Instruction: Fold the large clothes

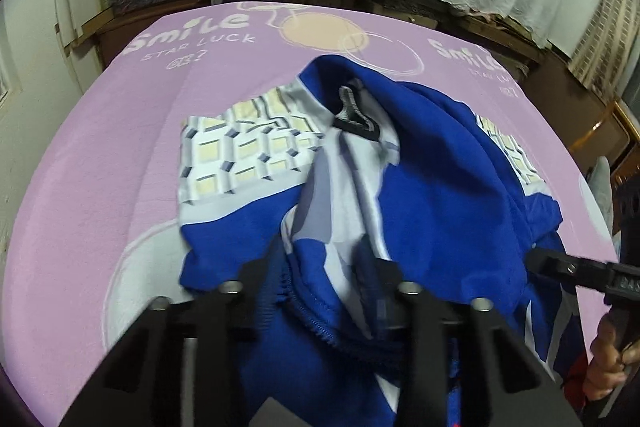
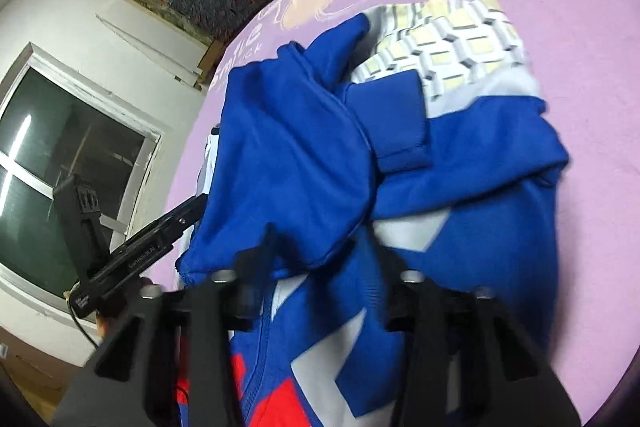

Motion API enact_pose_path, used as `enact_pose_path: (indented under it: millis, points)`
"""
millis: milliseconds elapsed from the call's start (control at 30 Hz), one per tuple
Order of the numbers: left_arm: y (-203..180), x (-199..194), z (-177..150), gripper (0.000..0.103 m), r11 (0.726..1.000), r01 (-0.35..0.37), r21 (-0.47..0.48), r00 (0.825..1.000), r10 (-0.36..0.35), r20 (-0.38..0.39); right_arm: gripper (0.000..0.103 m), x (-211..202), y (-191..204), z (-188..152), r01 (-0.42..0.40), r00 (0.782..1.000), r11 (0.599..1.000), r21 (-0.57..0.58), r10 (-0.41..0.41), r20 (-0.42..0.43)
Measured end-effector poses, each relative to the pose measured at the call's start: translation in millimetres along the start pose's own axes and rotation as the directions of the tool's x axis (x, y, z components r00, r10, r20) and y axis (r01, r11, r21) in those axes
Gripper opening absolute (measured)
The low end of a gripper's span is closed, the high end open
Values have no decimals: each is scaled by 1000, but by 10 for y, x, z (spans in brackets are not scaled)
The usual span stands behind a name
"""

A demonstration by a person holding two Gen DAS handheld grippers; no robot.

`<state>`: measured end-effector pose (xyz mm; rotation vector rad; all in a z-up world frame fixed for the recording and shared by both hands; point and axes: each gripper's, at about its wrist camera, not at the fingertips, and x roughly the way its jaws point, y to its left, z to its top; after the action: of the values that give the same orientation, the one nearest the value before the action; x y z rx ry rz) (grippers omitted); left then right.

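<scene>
Crumpled blue, white and checked jacket (image 1: 420, 187) on lilac printed cloth (image 1: 100, 167), frame centre. My left gripper (image 1: 316, 267) and right gripper (image 2: 324, 259): fabric between fingers, clamp state unclear.

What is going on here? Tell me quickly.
A person holds a gripper in each hand over a rumpled blue and white jacket that lies on a purple printed cloth. The left gripper and right gripper both have fabric between their fingers at its near edge; a firm grip is unclear. Nothing is neatly folded yet.
</scene>
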<state>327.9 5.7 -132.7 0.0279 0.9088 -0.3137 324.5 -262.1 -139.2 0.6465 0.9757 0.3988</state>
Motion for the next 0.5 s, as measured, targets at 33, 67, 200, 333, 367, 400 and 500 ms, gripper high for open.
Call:
enact_pose_path:
  millis: [33,67,200,333,367,400,500]
  points:
    - [-31,2,-1,28,1000,-22,12,1000,22,13,16,28,20,22,4,1000,1000,-5,-4,1]
    - [-46,2,3,19,999,-38,18,999,37,21,8,26,42,42,6,1000,1000,-11,-6,8]
    - [-7,-77,136,11,999,-46,-22,997,47,53,7,-167,225,141,56,992,995,-87,-46,116]
    - [-30,-148,293,11,998,-53,-26,994,55,89,7,-500,488,277,98,973,976,-193,-54,224]
    - [-71,-105,293,11,997,-72,-10,994,72,83,7,-499,486,285,123,970,973,-198,-77,229]
    - [-115,-25,265,11,994,-109,13,992,108,66,7,-459,426,258,164,969,969,-186,-123,214]
    - [-128,218,131,13,990,-136,40,991,136,-14,7,-210,52,191,181,979,981,-67,-174,103]
